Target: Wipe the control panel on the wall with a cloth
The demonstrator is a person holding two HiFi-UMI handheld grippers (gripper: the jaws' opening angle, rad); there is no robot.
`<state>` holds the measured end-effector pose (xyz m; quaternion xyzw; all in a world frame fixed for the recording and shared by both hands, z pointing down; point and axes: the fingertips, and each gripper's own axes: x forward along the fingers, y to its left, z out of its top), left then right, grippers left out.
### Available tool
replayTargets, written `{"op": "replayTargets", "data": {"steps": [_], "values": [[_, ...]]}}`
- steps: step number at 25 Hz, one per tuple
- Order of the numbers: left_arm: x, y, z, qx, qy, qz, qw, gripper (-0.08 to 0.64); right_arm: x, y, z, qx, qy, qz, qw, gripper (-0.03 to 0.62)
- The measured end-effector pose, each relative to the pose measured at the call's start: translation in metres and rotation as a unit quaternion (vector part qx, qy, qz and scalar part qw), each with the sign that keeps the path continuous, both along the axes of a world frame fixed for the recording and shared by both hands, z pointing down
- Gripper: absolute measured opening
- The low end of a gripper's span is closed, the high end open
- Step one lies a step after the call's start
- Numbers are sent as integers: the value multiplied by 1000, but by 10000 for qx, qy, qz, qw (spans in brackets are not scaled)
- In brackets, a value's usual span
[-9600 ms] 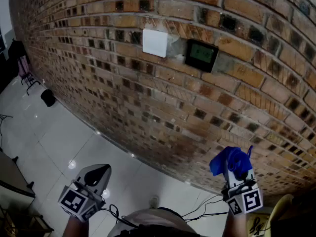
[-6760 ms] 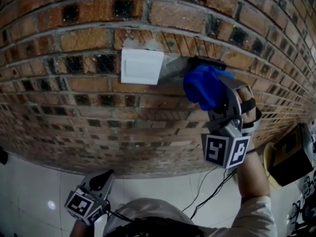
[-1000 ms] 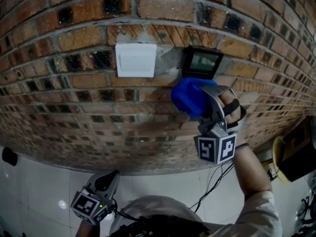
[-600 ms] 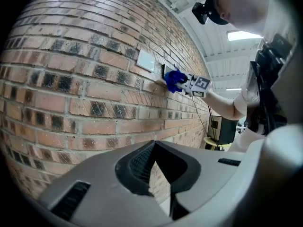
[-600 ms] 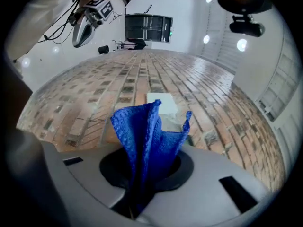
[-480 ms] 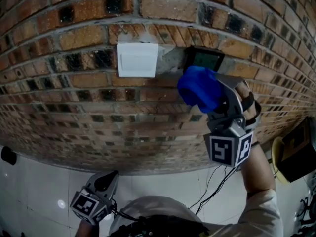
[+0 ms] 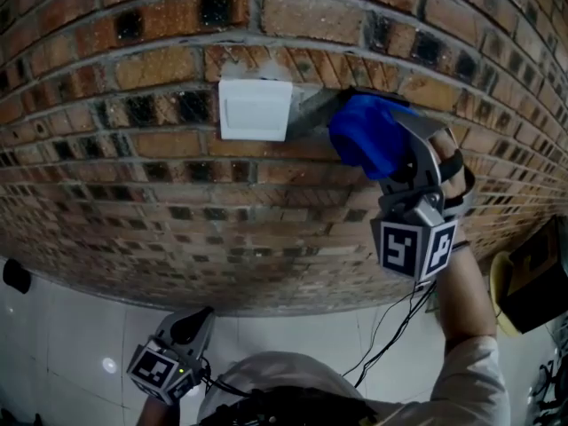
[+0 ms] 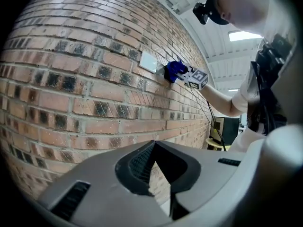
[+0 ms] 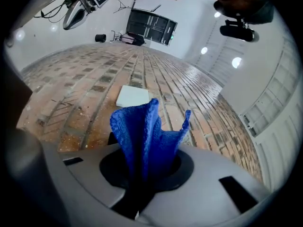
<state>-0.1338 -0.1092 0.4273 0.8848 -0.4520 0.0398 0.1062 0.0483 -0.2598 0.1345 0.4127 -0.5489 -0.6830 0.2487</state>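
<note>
The blue cloth (image 7: 366, 137) is pressed flat against the brick wall, over the black control panel (image 7: 358, 92); only the panel's top edge shows. My right gripper (image 7: 383, 153) is shut on the cloth, and its marker cube (image 7: 414, 248) hangs below. In the right gripper view the cloth (image 9: 146, 129) stands up out of the closed jaws and hides the panel. A white switch plate (image 7: 255, 109) sits just left of the cloth. My left gripper (image 7: 190, 324) hangs low near the floor, shut and empty. In the left gripper view the cloth (image 8: 173, 71) shows far along the wall.
The brick wall (image 7: 177, 202) fills most of the head view. Cables (image 7: 390, 327) dangle below my right arm. A yellow stool with a black box (image 7: 525, 272) stands at the right. A small dark object (image 7: 14, 275) lies on the white tiled floor at left.
One second ago the cloth was below the panel and its screen was showing. My right gripper has since moved up and slightly right, bringing the cloth over the panel. The left gripper stayed put.
</note>
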Motion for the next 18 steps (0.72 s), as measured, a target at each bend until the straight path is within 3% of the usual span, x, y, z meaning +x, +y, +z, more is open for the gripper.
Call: {"op": "replayTargets", "data": {"steps": [11,18], "values": [[6,-1,1,-54,-122,62,9999,3,3,-8,82,-672,26,-25,9977,87],[6,-2,5,-54,-179,126,9997,3,3,-16,119,-1265,369,133,9912,87]]}}
